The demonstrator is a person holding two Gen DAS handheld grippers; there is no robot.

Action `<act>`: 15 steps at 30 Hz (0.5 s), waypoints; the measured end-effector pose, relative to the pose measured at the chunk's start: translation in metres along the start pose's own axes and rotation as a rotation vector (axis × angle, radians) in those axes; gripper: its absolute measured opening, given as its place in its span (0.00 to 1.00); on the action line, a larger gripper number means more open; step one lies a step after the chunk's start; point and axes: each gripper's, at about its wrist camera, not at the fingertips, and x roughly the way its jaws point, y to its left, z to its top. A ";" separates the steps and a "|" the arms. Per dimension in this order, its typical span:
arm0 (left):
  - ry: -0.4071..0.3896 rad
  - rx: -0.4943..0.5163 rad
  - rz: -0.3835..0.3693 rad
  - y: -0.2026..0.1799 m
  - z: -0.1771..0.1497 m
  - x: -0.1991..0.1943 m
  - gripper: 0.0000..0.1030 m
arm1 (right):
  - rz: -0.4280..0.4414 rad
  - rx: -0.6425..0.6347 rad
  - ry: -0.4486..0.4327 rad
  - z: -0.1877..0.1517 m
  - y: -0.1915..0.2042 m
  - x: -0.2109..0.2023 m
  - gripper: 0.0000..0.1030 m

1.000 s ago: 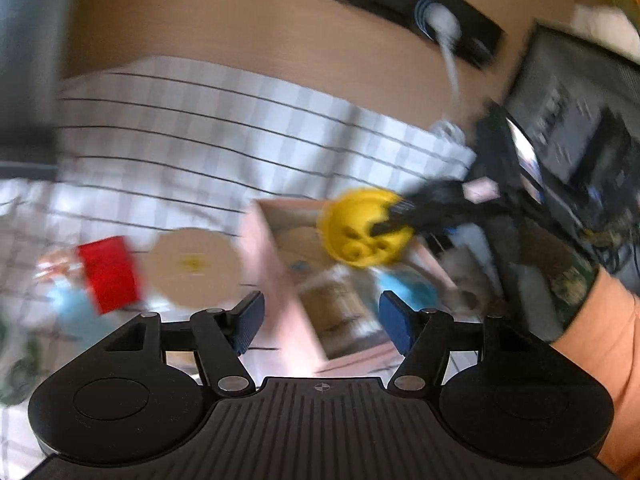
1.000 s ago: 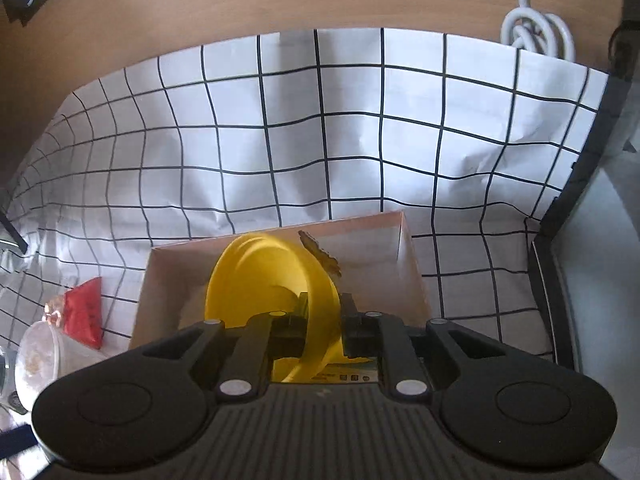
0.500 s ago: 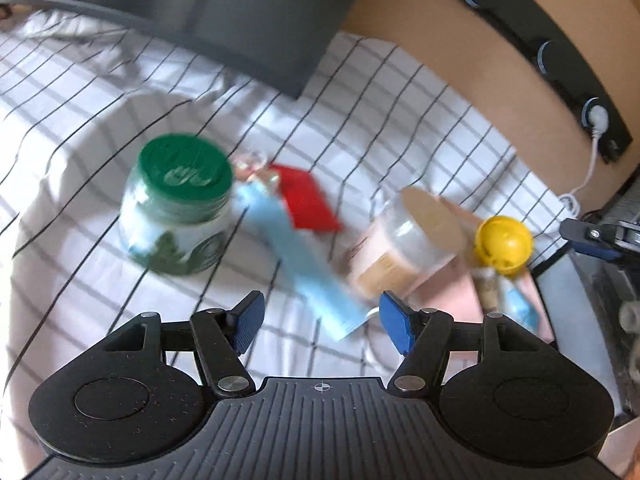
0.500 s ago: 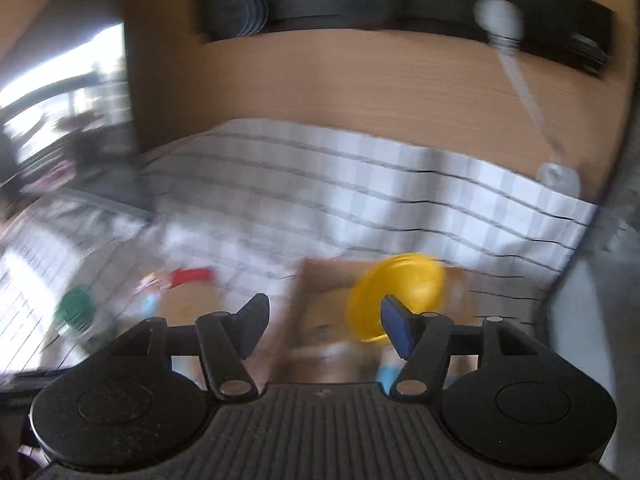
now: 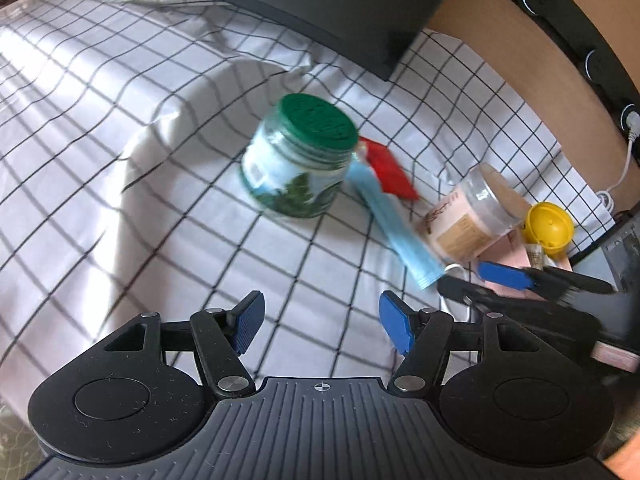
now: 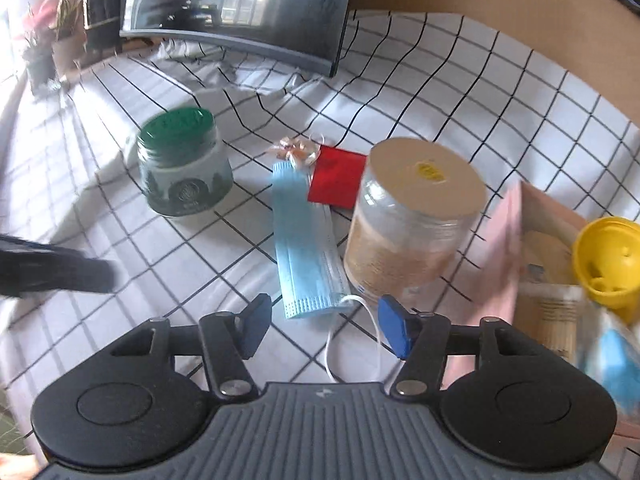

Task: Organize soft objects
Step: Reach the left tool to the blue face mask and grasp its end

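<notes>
Both tools are spread wide holding nothing, the right tool just before the blue mask, and only its view shows the plants far off to the left, while the left tool is over bare cloth.

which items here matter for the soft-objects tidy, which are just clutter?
Job items:
- folded light-blue face mask
- pink cardboard box
- yellow plastic cup in the box
- open right gripper

Lying about:
- green-lidded glass jar
- beige-lidded clear jar
- red packet
- black monitor

Folded light-blue pleated face mask on the checked white cloth, between green-lidded glass jar and tan-lidded clear plastic jar.
</notes>
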 end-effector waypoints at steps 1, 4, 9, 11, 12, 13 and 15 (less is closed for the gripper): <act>0.000 -0.002 0.004 0.003 -0.001 -0.003 0.67 | 0.004 0.006 0.006 -0.002 0.005 0.005 0.45; -0.014 -0.010 0.023 0.007 -0.001 -0.010 0.66 | 0.064 0.036 0.052 0.001 0.009 0.019 0.23; -0.035 -0.012 0.028 0.004 0.002 -0.016 0.66 | 0.225 0.031 0.066 0.003 0.030 0.016 0.11; -0.036 0.001 0.032 0.000 0.004 -0.016 0.66 | 0.258 0.026 0.065 0.003 0.036 0.014 0.11; -0.037 0.008 0.033 -0.003 0.005 -0.016 0.66 | 0.266 0.021 0.063 0.003 0.039 0.012 0.11; -0.039 0.013 0.037 -0.005 0.006 -0.016 0.67 | 0.263 0.011 0.054 0.002 0.040 0.008 0.11; -0.044 0.016 0.048 -0.011 0.009 -0.015 0.67 | 0.214 -0.008 0.014 0.002 0.036 -0.001 0.11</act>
